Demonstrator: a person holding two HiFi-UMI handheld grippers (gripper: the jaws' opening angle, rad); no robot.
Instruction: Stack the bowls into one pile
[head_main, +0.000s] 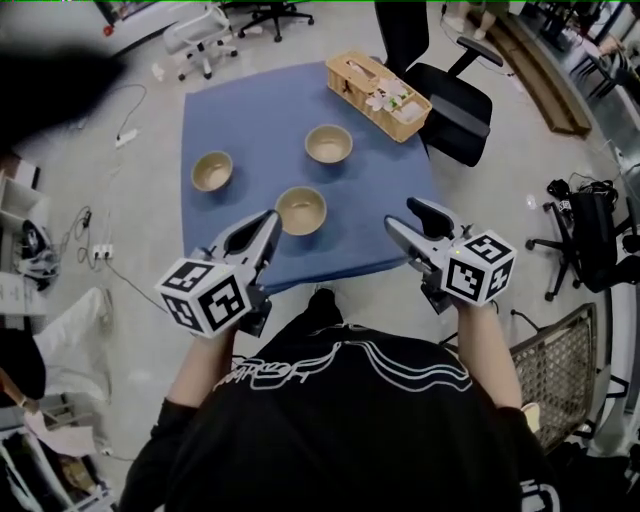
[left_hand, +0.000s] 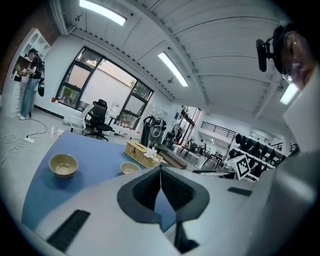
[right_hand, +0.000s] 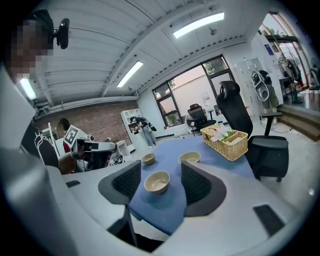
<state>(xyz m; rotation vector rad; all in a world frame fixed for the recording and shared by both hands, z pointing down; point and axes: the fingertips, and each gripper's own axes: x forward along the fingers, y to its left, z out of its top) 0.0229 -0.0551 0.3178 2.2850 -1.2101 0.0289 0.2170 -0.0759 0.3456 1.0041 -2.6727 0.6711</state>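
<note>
Three tan bowls sit apart on the blue table (head_main: 230, 110): a left bowl (head_main: 212, 171), a far bowl (head_main: 328, 144) and a near bowl (head_main: 301, 210). My left gripper (head_main: 267, 232) hovers over the table's near edge, just left of the near bowl, with its jaws shut and nothing between them. In the left gripper view the left bowl (left_hand: 63, 165) and the far bowl (left_hand: 130, 168) lie ahead of the shut left gripper (left_hand: 160, 172). My right gripper (head_main: 410, 217) is held open at the near right corner. The right gripper view frames the near bowl (right_hand: 157, 181) between the open right gripper (right_hand: 161, 172).
A wicker basket (head_main: 377, 95) with packets stands on the table's far right corner. A black office chair (head_main: 450, 95) is beside it. A wire mesh chair (head_main: 555, 370) stands to my right, and cables with a power strip (head_main: 125, 137) lie on the floor at left.
</note>
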